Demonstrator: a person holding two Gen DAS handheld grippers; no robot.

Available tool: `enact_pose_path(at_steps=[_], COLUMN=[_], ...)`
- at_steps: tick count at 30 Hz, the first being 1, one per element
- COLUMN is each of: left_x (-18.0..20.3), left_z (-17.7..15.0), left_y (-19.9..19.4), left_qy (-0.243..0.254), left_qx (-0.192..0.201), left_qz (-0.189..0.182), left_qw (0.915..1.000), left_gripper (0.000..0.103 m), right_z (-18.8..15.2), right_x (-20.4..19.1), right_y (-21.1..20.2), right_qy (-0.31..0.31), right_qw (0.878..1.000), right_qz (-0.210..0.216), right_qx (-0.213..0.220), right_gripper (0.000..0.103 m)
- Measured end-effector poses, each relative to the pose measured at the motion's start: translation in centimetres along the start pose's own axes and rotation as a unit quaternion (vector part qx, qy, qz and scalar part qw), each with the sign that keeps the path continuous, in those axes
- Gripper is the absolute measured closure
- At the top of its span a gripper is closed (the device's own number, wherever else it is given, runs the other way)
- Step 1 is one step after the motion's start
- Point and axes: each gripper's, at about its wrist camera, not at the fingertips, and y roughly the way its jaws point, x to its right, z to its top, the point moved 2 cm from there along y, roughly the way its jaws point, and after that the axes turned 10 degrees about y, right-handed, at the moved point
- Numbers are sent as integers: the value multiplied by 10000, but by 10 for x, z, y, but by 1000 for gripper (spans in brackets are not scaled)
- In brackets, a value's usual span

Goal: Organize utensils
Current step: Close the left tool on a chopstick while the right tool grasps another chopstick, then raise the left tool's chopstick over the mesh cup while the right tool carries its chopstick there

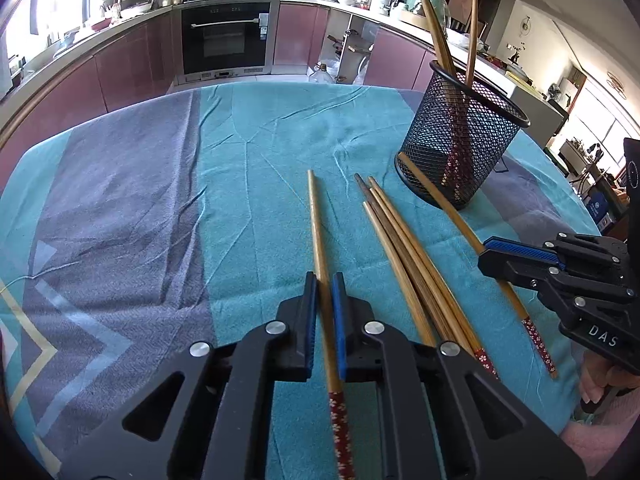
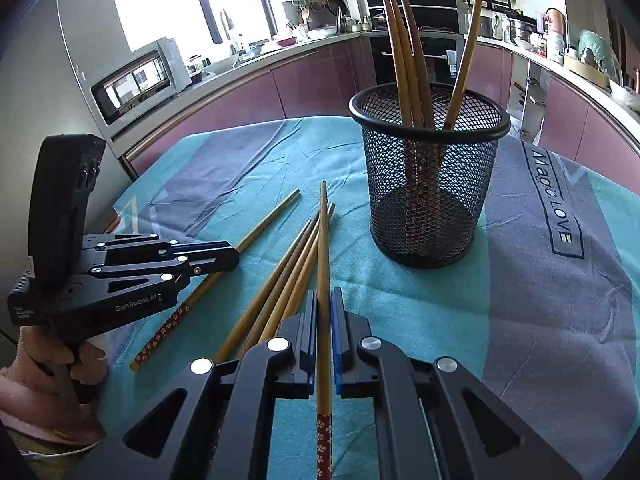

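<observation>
Wooden chopsticks with red flowered ends lie on a teal cloth. My left gripper (image 1: 324,280) is shut on one chopstick (image 1: 318,232), low over the cloth; it also shows in the right wrist view (image 2: 224,254). My right gripper (image 2: 324,294) is shut on another chopstick (image 2: 323,240); it shows in the left wrist view (image 1: 492,250). A bundle of three loose chopsticks (image 1: 404,248) lies between them, also seen in the right wrist view (image 2: 288,276). A black mesh cup (image 2: 430,172) holds several chopsticks upright; it stands at the right in the left wrist view (image 1: 460,136).
The teal and grey cloth (image 1: 140,200) covers the table. Kitchen counters, an oven (image 1: 226,36) and a microwave (image 2: 136,80) stand behind the table's far edge.
</observation>
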Motion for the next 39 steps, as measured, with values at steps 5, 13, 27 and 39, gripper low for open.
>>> enact_pose_path(at_steps=[5,13,27,39], left_x=[1,7,0,-3], left_z=[0,8,11,37], left_y=[1,8,-16,-89], left_qy=[71,319,64,-94], left_qx=[-31,-45,195,1121], left_qz=[60,214,-14,-1046], left_qw=[10000,9993,9998,9881], left_gripper=[93,88,96,96], right_z=[1,1,8,29], right_x=[-1,0,0,13], right_y=[-4,-7,-31,-72], right_qy=[0,16,31,228], right_qw=[10000,9999,9987,9932], right_qz=[79,111,365,521], right_qx=[29,52,356,1012], right_gripper=[98,98,98,98])
